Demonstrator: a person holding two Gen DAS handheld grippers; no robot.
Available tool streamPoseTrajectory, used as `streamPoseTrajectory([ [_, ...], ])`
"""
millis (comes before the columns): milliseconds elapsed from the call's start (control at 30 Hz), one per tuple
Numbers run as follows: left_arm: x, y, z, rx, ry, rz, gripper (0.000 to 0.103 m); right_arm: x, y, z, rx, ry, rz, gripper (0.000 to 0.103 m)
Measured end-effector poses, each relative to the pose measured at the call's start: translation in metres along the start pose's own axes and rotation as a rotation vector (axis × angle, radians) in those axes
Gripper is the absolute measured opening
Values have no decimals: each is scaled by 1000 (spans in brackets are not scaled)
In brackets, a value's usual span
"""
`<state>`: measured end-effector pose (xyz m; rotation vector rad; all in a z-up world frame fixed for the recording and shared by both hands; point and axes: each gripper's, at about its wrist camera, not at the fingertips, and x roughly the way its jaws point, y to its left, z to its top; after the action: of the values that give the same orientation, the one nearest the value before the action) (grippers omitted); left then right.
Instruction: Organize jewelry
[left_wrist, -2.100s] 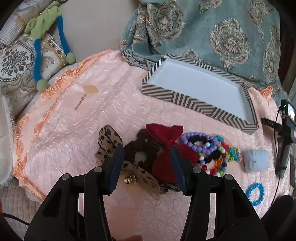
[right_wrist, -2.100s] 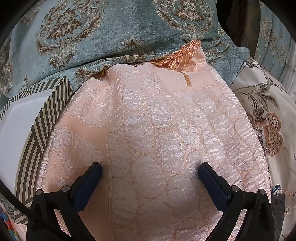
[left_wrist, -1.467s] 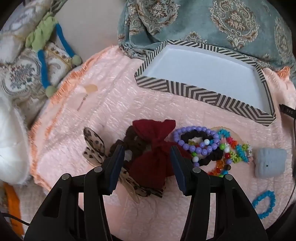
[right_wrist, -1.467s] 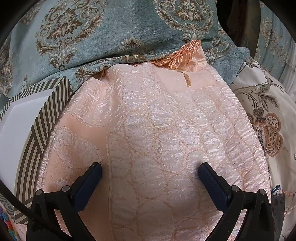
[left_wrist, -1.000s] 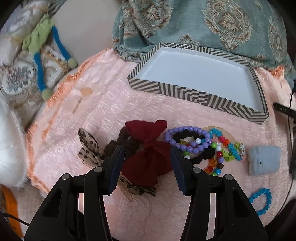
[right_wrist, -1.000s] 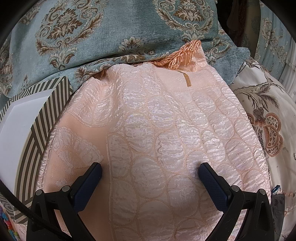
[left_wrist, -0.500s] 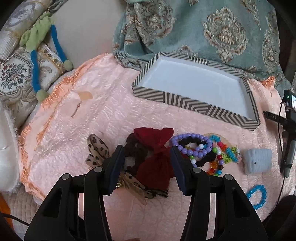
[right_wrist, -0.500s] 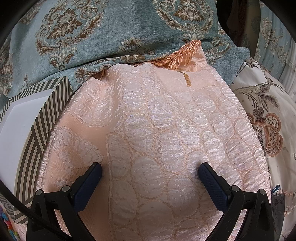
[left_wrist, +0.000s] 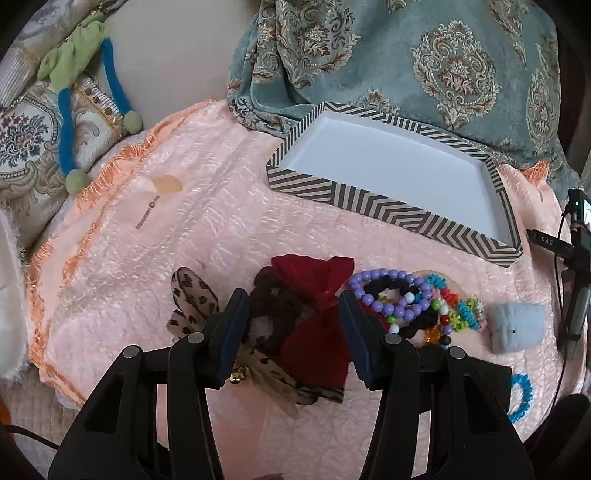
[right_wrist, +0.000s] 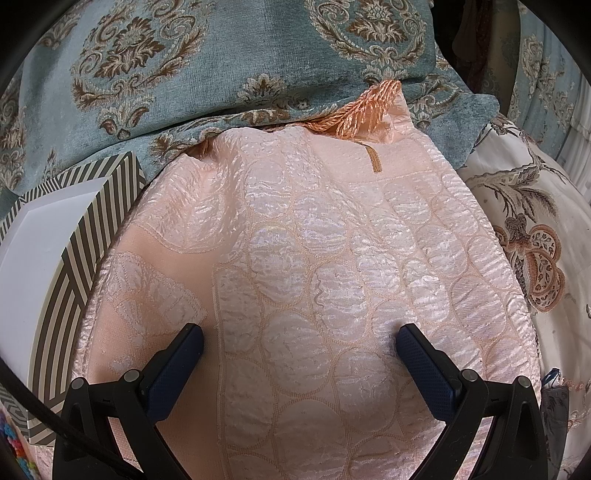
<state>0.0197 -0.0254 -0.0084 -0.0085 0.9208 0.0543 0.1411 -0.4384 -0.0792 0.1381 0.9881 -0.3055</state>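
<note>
In the left wrist view my left gripper (left_wrist: 293, 302) is open and empty, hovering over a pile of accessories on the pink quilt: a red bow (left_wrist: 317, 332), a dark brown scrunchie (left_wrist: 271, 295) and a leopard-print bow (left_wrist: 192, 299). To the right lie a purple bead bracelet (left_wrist: 384, 291), multicoloured bead bracelets (left_wrist: 454, 308), a light blue fuzzy clip (left_wrist: 517, 326) and a blue bead bracelet (left_wrist: 521, 393). An empty striped box (left_wrist: 388, 203) sits behind them. My right gripper (right_wrist: 299, 336) is open and empty above bare quilt, with the box's (right_wrist: 74, 251) side at its left.
Teal patterned cushions (left_wrist: 424, 62) lie behind the box. A green and blue plush toy (left_wrist: 70, 85) rests on a floral pillow at far left. A black camera stand (left_wrist: 574, 258) is at the right edge. A floral pillow (right_wrist: 535, 240) borders the quilt's right side.
My left gripper dipped toward the pile and came back a little, staying open over the red bow. The right gripper has not moved.
</note>
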Motion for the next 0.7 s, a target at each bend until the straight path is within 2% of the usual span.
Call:
streamPoseTrajectory([
  [233,-14,-9,-6,32,-28,-12,51,0,-2,1,2,2,-7,103],
  [333,-16,-8,-8,40,-25,-8,51,-8,-2,1,-14,68,27,103],
  [400,-18,-4,-9,23,-24,-13,51,-25,3,-11,-21,90,38,103],
  [500,-21,-1,-9,13,-29,-15,51,-64,13,-32,-19,68,86,103],
  [700,-35,3,-11,-7,-54,-20,51,-151,69,-82,-130,8,210,103],
])
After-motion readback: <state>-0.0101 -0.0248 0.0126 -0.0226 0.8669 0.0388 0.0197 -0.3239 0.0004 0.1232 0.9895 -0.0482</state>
